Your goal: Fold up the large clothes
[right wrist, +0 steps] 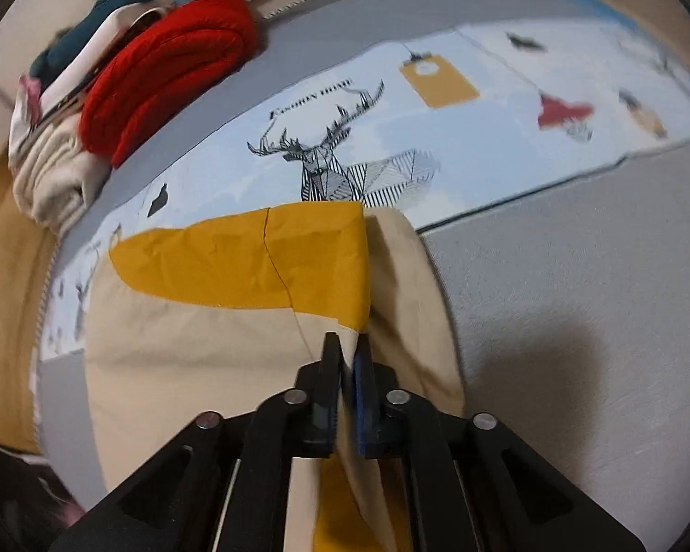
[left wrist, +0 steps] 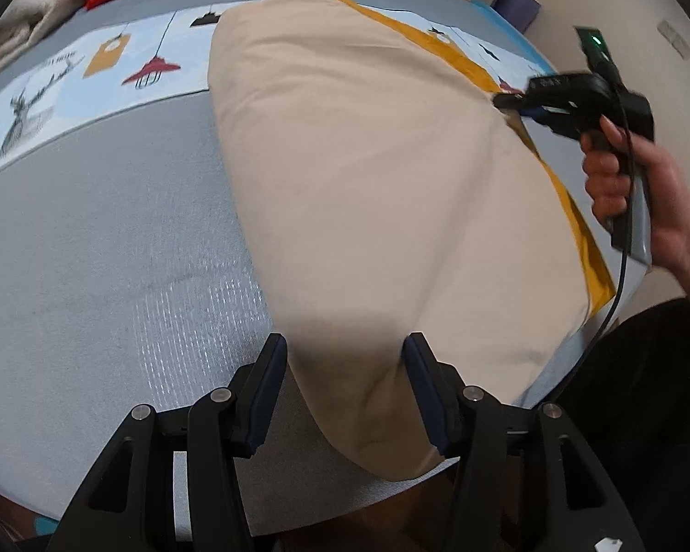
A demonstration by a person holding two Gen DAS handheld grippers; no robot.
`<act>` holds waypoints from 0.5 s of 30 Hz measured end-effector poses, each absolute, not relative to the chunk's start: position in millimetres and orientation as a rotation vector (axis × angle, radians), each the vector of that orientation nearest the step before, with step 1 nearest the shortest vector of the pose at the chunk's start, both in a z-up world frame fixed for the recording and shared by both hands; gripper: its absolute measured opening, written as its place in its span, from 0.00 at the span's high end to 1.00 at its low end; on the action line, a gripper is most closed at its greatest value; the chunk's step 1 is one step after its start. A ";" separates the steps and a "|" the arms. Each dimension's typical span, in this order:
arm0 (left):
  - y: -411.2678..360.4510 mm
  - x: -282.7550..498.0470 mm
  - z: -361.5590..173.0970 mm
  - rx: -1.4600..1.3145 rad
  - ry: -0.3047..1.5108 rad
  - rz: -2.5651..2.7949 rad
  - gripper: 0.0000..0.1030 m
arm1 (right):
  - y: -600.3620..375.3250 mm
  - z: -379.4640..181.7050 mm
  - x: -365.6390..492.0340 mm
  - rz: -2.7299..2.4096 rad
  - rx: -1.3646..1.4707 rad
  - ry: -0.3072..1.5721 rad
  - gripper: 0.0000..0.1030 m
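A large cream garment [left wrist: 368,161] with a mustard-yellow side [right wrist: 234,267] lies folded lengthwise on the grey bed [left wrist: 92,253]. My left gripper [left wrist: 345,354] straddles its near end. The jaws stand wide, the bunched cream fold fills the gap between them, and a corner sags below. My right gripper [right wrist: 347,340] is nearly closed, pinching a thin edge where cream and yellow cloth meet. In the left wrist view the right gripper [left wrist: 506,103] sits at the garment's right edge, held by a person's hand [left wrist: 639,193].
A pale blue printed band with a deer [right wrist: 326,161] and lamps crosses the bed behind the garment. A pile of folded clothes, with a red knit [right wrist: 161,73] on top, sits at the back left. A black cable [left wrist: 621,276] hangs from the right gripper.
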State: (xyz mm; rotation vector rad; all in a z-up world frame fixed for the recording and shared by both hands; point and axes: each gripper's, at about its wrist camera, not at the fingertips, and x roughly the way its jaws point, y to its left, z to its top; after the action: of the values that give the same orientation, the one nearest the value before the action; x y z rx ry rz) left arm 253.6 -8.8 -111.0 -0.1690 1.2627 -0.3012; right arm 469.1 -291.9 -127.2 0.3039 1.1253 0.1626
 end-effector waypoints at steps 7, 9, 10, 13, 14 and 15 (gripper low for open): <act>2.0 250.5 -111.5 -0.257 1.290 -0.312 0.50 | -294.4 -97.4 427.7 0.327 0.210 1.080 0.61; 1.0 250.8 -112.7 -0.257 1.298 -0.303 0.50 | -282.6 -109.3 410.6 0.408 0.094 1.162 0.55; 1.1 251.5 -111.9 -0.263 1.299 -0.303 0.50 | -278.2 -121.8 405.0 0.412 0.036 1.221 0.55; 6.5 255.2 -106.2 -0.297 1.281 -0.287 0.50 | -278.9 -154.4 390.4 0.358 -0.094 1.344 0.55; 14.0 259.3 -102.3 -0.320 1.263 -0.264 0.49 | -282.5 -152.0 389.7 0.358 -0.071 1.334 0.55; 22.4 264.6 -99.8 -0.351 1.249 -0.244 0.47 | -285.6 -148.9 389.3 0.357 -0.046 1.325 0.55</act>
State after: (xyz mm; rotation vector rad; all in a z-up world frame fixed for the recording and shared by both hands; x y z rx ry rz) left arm 264.6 22.4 -99.8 -0.3513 1.2493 -0.2436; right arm 389.3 -285.6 -148.9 -0.0458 1.3251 0.3574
